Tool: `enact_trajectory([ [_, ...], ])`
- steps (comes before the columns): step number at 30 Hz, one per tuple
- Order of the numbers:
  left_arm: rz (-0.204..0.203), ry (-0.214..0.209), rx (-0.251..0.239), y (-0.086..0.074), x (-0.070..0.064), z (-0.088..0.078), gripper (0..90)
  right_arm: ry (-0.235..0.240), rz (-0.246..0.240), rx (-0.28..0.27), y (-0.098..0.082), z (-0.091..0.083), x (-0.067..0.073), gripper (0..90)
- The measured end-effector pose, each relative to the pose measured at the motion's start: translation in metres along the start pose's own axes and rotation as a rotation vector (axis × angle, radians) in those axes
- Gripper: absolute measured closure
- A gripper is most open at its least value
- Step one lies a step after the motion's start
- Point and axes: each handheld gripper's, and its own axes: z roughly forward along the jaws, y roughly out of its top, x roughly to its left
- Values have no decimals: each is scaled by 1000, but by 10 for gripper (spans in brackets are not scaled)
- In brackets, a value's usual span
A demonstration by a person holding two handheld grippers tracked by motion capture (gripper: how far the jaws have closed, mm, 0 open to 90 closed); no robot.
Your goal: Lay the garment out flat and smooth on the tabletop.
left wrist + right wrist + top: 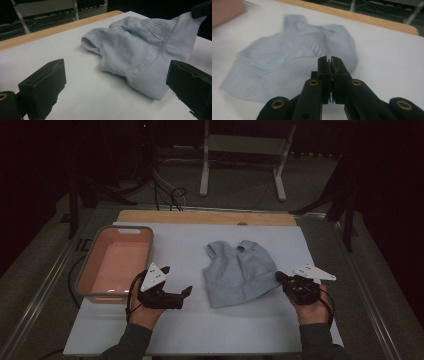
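Observation:
A small light blue garment (240, 272) lies crumpled in the middle of the white table cover (180, 245). My right gripper (280, 277) is at the garment's right edge with its jaws shut on a corner of the cloth. In the left gripper view that corner (185, 22) is drawn up off the table toward the right gripper (201, 8). In the right gripper view the jaws (330, 61) are pressed together in front of the garment (287, 57). My left gripper (177, 280) rests left of the garment, open, with nothing between its jaws (116, 75); the garment (140, 45) lies just beyond them.
A pink basin with a grey rim (127, 228) stands at the left side of the table, close to my left hand. A wooden strip (205, 217) runs along the far edge. Beyond the table are a white stand (245, 150) and cables on the floor.

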Motion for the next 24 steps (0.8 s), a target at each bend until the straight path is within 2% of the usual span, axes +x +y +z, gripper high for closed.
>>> enact_trajectory([
  [1, 1, 0, 0, 0, 0, 0, 35, -15, 6, 2, -3, -1, -4, 875],
  [6, -1, -4, -2, 1, -2, 1, 36, -35, 41, 31, -16, 0, -20, 875],
  [11, 7, -8, 3, 1, -3, 2, 36, -34, 18, 92, -29, 7, -20, 864],
  [13, 5, -8, 2, 1, -3, 2, 36, -34, 20, 99, -31, 9, -19, 839],
  [14, 5, -8, 2, 1, -3, 2, 36, -34, 22, 102, -32, 10, -17, 777],
  [15, 5, -8, 1, 1, -3, 2, 36, -19, 19, 112, -34, 12, -14, 659],
  [17, 5, -9, 1, 1, -3, 2, 35, -10, 6, 114, -34, 13, -9, 552],
  [19, 6, -8, 3, 0, -3, 2, 35, 2, 2, 111, -33, 15, -3, 481],
  [24, 8, -12, 5, 0, -5, 3, 35, 17, -40, 116, -34, 20, 12, 400],
])
